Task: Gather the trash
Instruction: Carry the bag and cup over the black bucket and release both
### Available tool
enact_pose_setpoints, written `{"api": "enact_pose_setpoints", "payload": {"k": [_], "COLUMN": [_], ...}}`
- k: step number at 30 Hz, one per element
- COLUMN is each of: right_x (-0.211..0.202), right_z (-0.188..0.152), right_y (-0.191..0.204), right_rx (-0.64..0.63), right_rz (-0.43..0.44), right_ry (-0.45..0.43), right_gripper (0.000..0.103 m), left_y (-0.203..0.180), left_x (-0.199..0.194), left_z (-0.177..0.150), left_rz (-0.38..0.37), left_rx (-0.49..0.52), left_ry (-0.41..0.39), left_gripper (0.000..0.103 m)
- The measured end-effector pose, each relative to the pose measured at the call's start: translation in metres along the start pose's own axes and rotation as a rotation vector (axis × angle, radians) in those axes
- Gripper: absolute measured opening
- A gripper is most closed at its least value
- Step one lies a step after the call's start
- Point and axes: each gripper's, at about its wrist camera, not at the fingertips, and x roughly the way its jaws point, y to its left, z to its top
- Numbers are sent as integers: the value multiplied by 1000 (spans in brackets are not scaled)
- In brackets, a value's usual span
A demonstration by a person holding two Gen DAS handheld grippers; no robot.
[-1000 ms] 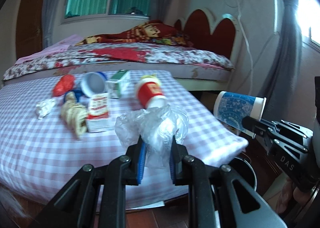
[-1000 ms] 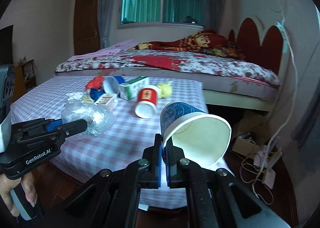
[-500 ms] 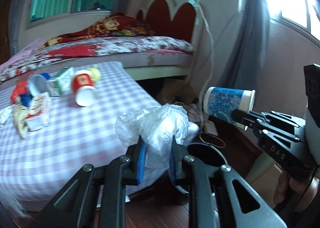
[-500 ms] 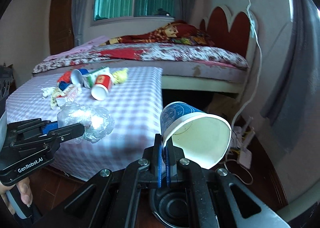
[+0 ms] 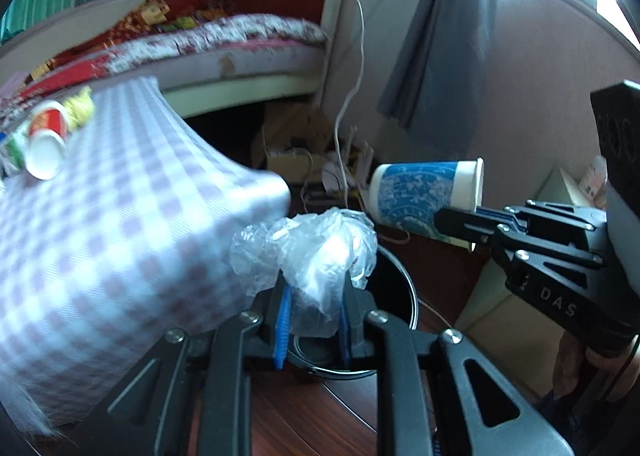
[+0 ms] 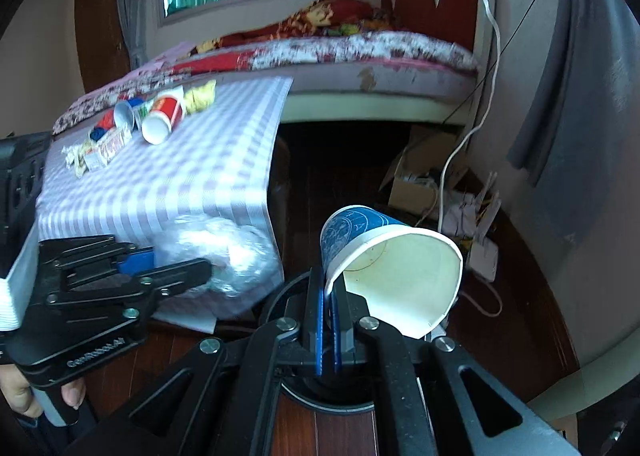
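A crumpled clear plastic bag point(image 5: 316, 256) sits pinched between the blue-padded fingers of the left gripper point(image 5: 313, 326), which is closed onto it. The bag hangs above the near rim of a round black trash bin point(image 5: 400, 296) standing on the dark wooden floor point(image 5: 304, 408). To the right, the right gripper point(image 6: 328, 330) is clamped nearly shut on the rim of a blue-patterned white paper cup point(image 6: 394, 276), held tilted on its side over the same bin. To the left stands the table point(image 6: 192, 175) under a lilac checked cloth, with a red paper cup point(image 6: 162, 117) and other litter at its far end. A bed point(image 6: 360, 51) lies beyond.
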Motion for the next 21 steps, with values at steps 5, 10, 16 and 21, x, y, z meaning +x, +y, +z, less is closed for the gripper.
{"api": "enact_pose_setpoints", "payload": {"k": [5,10,16,21], "right_x": [33,56,90,90], "right_z": [-17,-28,-40,-53], "right_y": [-15,-23,-49,-68], "right_rx": [-19,0,45,115], "right_rz": [58,88,43,15], "right_ry": [94,202,319,335], "right_gripper": [3,3,83,87], "left_y": [2,2,7,20], "left_x": [33,59,75,66], "left_z": [-12,-17,-25,-42], "left_rz": [-12,-23,23,96], "left_rx": [-33,-63,-103,-150], "left_ry": [84,146,188,201], "left_gripper": [21,21,92,95]}}
